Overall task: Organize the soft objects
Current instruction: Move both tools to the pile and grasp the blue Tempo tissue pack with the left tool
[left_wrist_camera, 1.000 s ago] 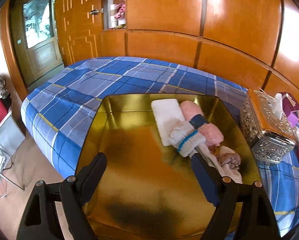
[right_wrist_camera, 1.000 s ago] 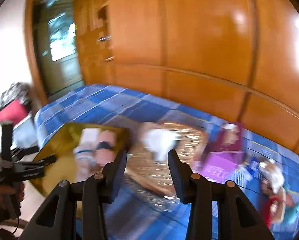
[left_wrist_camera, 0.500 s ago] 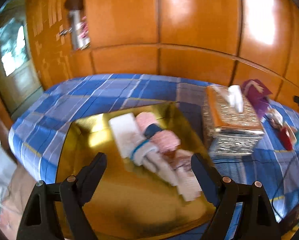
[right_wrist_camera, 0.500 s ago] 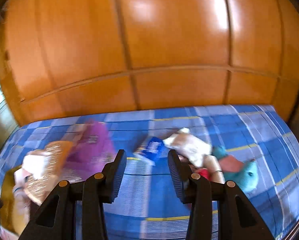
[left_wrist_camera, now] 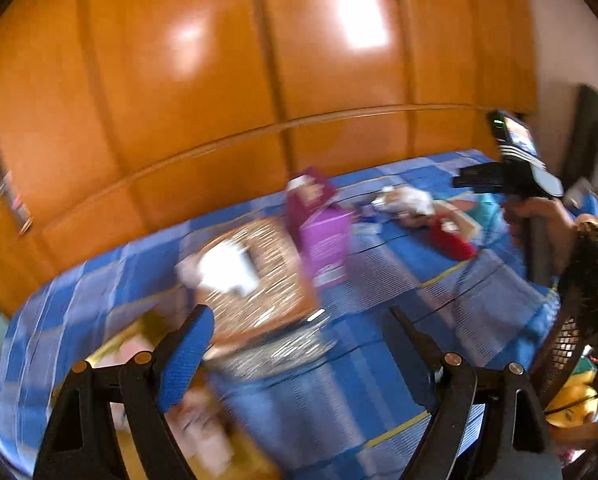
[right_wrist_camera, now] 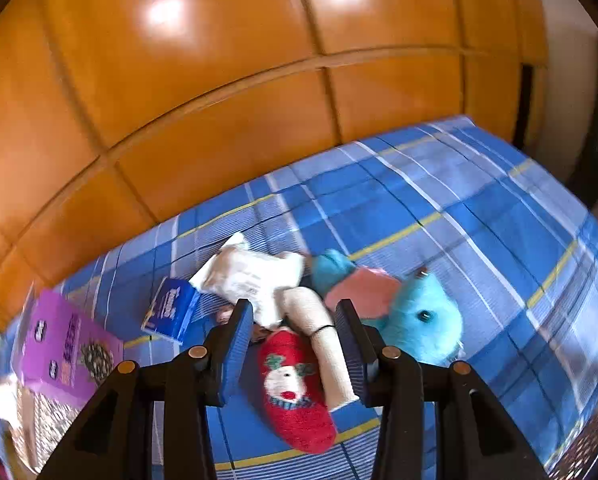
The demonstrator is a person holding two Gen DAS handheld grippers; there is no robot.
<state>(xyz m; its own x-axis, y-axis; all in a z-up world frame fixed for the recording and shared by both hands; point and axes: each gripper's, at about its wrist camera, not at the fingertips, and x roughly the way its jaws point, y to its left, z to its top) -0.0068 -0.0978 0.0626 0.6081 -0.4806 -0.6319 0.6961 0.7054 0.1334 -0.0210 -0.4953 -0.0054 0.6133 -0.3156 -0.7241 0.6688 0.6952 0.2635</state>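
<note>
Step in hand, as judged: reach for the next soft item on the bed [right_wrist_camera: 479, 208].

Right tool [right_wrist_camera: 295, 346]: jaws part-open, nothing gripped; it hangs tilted down over a red sock [right_wrist_camera: 295, 396] with a reindeer face and a cream sock [right_wrist_camera: 323, 344], both lying on the blue plaid cover and framed between the blue pads without contact. In the left wrist view a hand [left_wrist_camera: 539, 210] grips this tool's handle, with a dark patterned sleeve [left_wrist_camera: 595, 264] below it.

Left tool [left_wrist_camera: 299, 328]: jaws wide, empty, tilted down over the bed near the ornate tissue box [left_wrist_camera: 255, 280]; view heavily blurred.

Other soft items: blue plush toy [right_wrist_camera: 415, 312] with pink part, just beside the socks; white packet [right_wrist_camera: 251, 276] touching the cream sock's far end.

Non-soft items: small blue pack [right_wrist_camera: 171, 312], purple carton [right_wrist_camera: 65, 344].

Gold tray [left_wrist_camera: 139, 332]: one corner visible at lower left of the left view, holding pale blurred items.

Next move calls for: lowering the right tool so the pads straddle one sock only, then closing; the two socks touch, so a double pick is a risk.
</note>
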